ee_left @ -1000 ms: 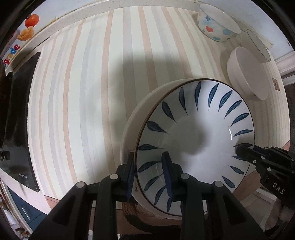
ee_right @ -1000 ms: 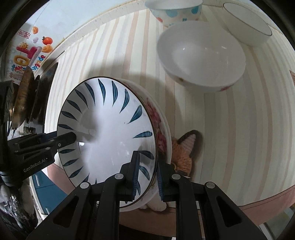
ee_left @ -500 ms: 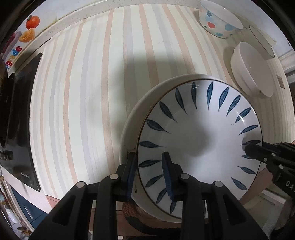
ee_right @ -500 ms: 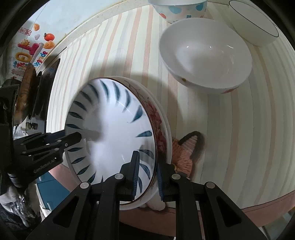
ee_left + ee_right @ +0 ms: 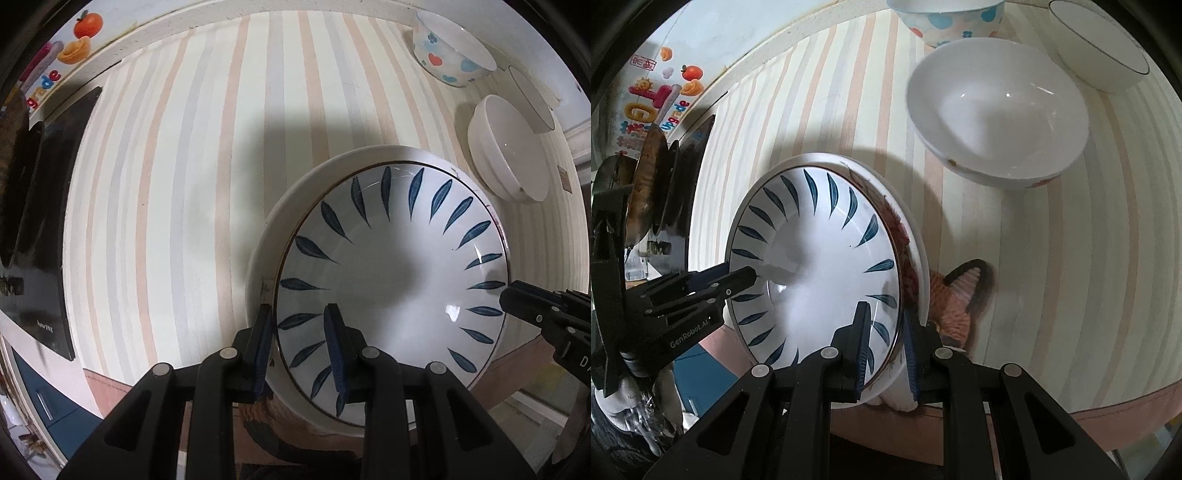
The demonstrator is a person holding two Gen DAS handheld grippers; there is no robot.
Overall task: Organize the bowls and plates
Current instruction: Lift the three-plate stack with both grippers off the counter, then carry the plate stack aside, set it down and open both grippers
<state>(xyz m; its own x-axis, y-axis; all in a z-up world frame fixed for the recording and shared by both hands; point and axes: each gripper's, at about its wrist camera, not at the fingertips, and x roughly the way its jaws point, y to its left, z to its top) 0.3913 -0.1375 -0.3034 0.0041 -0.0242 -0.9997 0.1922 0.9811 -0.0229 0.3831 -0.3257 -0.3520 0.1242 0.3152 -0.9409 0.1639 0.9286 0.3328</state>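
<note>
A white plate with blue leaf marks (image 5: 391,288) (image 5: 812,266) lies nested in a larger white plate with a red floral rim (image 5: 266,251) (image 5: 916,251). The pair sits over the front edge of the striped table. My left gripper (image 5: 299,347) is shut on the near-left rims of both plates, one finger inside the blue-leaf plate and one outside the larger plate. My right gripper (image 5: 886,347) is shut on the opposite rims in the same way. Each gripper shows in the other's view: the right gripper (image 5: 517,299), the left gripper (image 5: 738,280).
Three bowls stand at the back right: a plain white one (image 5: 997,110) (image 5: 506,151), a heart-and-dot patterned one (image 5: 945,18) (image 5: 450,55), and a dark-rimmed white one (image 5: 1100,48). An orange knitted item (image 5: 956,299) lies beside the plates. A black cooktop (image 5: 33,221) is at the left.
The plates have shifted only slightly in both views and look a little flatter. Both grips have stayed as they were.
</note>
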